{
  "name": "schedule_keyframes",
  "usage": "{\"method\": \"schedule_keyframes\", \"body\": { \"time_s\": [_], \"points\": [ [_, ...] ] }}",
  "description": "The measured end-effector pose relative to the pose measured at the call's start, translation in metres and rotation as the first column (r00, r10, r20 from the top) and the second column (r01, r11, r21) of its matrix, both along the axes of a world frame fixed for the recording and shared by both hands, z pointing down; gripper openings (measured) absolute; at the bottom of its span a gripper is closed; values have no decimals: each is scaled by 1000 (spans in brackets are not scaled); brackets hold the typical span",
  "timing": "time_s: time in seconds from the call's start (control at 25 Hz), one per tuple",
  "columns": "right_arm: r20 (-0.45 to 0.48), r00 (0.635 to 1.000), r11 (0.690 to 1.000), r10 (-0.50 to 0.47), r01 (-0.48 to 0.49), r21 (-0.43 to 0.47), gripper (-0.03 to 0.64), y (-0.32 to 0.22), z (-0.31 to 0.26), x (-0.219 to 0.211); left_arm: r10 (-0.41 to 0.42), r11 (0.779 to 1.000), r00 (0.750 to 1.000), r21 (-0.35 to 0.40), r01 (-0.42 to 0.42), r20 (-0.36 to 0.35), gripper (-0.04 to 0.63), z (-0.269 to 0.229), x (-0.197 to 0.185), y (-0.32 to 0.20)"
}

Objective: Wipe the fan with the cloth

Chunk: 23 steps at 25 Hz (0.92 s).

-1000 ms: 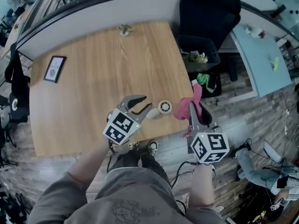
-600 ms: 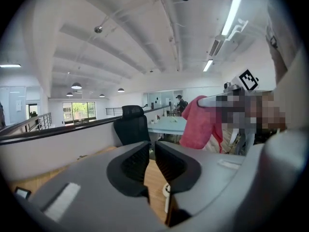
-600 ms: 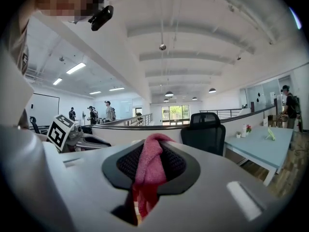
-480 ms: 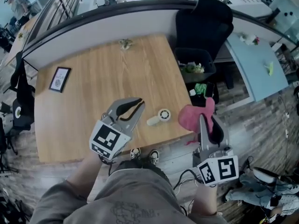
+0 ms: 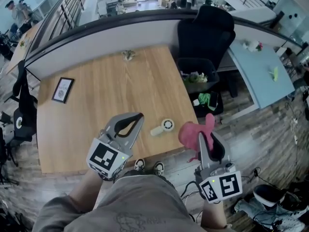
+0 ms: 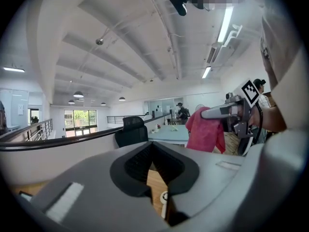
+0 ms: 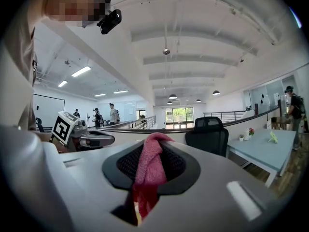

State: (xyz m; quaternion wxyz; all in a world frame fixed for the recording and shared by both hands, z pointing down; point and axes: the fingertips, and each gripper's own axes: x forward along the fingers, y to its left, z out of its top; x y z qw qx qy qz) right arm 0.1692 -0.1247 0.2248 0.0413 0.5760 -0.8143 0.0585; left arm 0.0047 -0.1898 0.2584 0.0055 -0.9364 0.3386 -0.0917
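Observation:
A small white handheld fan lies flat near the front edge of the wooden table. My left gripper hovers above the table just left of the fan, shut with nothing in it. In the left gripper view the fan shows through the slot below the closed jaws. My right gripper is held off the table's front right corner, shut on a pink cloth that bunches up past the jaws. The right gripper view shows the cloth pinched between the pads and hanging down.
A black office chair and a dark bin with rubbish stand right of the table. A framed card lies at the table's left and a small sprig at its far edge. A pale blue table stands further right.
Both grippers rose toward the head camera and drew back from the fan. The left jaws went from open to shut, empty. The cloth stayed in the right gripper.

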Motion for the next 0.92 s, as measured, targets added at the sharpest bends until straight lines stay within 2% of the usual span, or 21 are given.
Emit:
{"method": "schedule_keyframes", "body": {
  "time_s": [0.2, 0.36, 0.72, 0.92],
  "points": [
    [14, 999, 998, -47, 48, -51, 72, 10, 15, -17, -4, 1000, 1000, -24, 5, 13, 2, 3, -2, 10],
    [17, 998, 996, -61, 62, -70, 72, 15, 20, -20, -1, 1000, 1000, -11, 1, 28, 2, 3, -4, 12],
    [25, 1000, 997, -11, 13, -74, 72, 19, 24, -5, 4, 1000, 997, 9, -5, 77, 2, 14, -7, 15],
    [-4, 1000, 998, 5, -5, -69, 72, 17, 23, 1, -5, 1000, 998, -5, 6, 62, 2, 14, -9, 17]
  ]
}}
